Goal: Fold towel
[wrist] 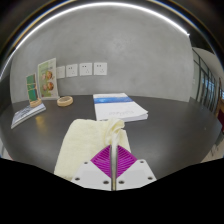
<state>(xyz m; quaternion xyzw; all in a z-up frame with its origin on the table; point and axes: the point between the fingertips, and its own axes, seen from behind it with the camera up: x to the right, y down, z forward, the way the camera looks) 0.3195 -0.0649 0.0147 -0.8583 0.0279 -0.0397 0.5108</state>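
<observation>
A cream towel (88,140) lies on the dark table (165,135), partly lifted and draped to the left of my fingers. My gripper (114,150) is shut on an edge of the towel: a thin strip of cloth runs between the two purple pads (103,161), which meet with no gap. The towel rises from the pinch up toward a bunched tip just ahead of the fingers. The rest of the cloth hangs down left of the fingers.
A stack of white and blue booklets (120,106) lies beyond the towel. At the far left stand leaflets (45,82), a small round wooden item (64,101) and a flat book (27,114). A grey wall with sockets (85,69) is behind.
</observation>
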